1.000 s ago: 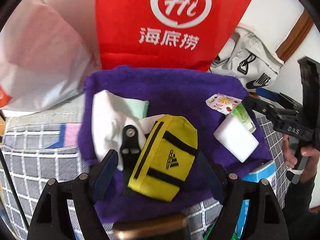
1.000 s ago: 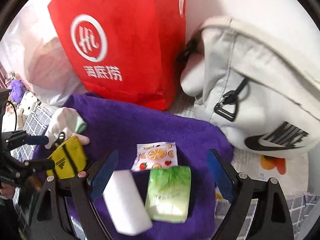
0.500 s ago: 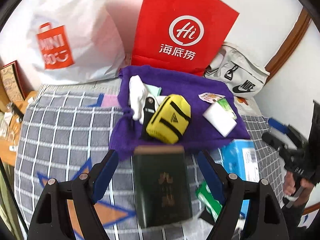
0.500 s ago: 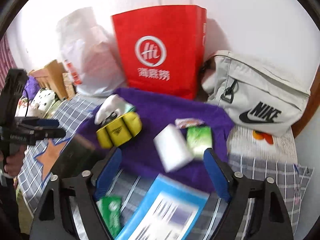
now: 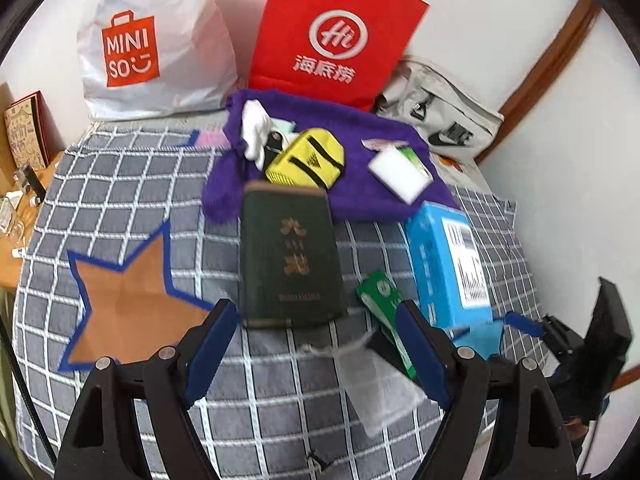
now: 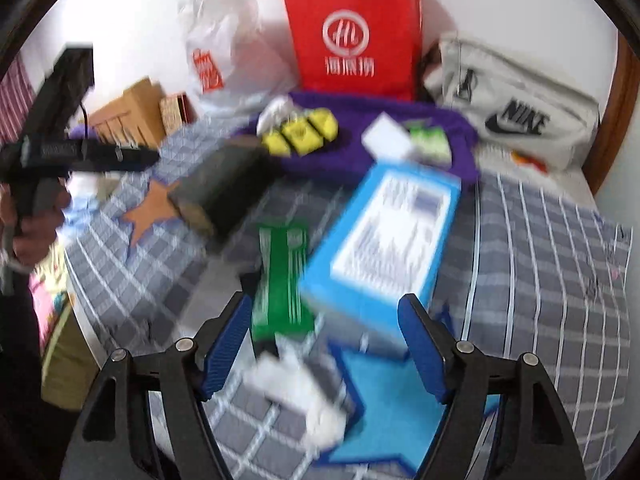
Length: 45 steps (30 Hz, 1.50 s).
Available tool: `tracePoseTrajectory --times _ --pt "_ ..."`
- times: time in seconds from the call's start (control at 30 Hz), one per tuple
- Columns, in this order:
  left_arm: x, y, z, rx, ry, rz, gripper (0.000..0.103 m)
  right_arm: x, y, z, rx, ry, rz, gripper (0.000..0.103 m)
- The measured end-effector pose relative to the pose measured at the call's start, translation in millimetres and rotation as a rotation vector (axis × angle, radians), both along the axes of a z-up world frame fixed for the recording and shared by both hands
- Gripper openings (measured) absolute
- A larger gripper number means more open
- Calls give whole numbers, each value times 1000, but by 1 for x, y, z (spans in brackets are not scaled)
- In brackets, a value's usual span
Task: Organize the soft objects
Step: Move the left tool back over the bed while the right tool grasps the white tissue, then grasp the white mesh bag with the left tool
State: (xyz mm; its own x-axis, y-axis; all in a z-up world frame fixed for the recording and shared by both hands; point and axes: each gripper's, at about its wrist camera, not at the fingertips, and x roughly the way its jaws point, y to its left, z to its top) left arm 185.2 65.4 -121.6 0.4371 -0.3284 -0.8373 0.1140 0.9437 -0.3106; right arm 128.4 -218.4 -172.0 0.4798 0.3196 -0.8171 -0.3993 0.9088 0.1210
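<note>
White wall [image 5: 500,12] with brown wooden trim [image 5: 548,60] behind a grey checked bedspread [image 5: 120,184]

Both handheld grippers, the left gripper [image 5: 316,344] and the right gripper [image 6: 326,340], had matte black angular frames with silver screws, and blue ribbed pads lined their fingers [image 5: 210,340]. A dark sleeve [image 6: 16,360] covered one arm.
</note>
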Motion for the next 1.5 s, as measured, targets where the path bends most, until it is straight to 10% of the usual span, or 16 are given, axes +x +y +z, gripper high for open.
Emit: tracePoseTrajectory --times 0.53,0.7,1.17,1.5 --pt "-46 -23 -21 52 41 -34 81 -36 5 -67 -87 29 51 61" --pt "-58 -24 -22 65 27 -13 81 -37 1 -66 -87 13 57 22" --pt "-65 -75 -89 57 124 -82 81 -36 -36 -58 -105 -49 -113 22" --pt "-62 -125 -97 223 82 -190 91 -40 -38 -70 -58 -54 -105 33"
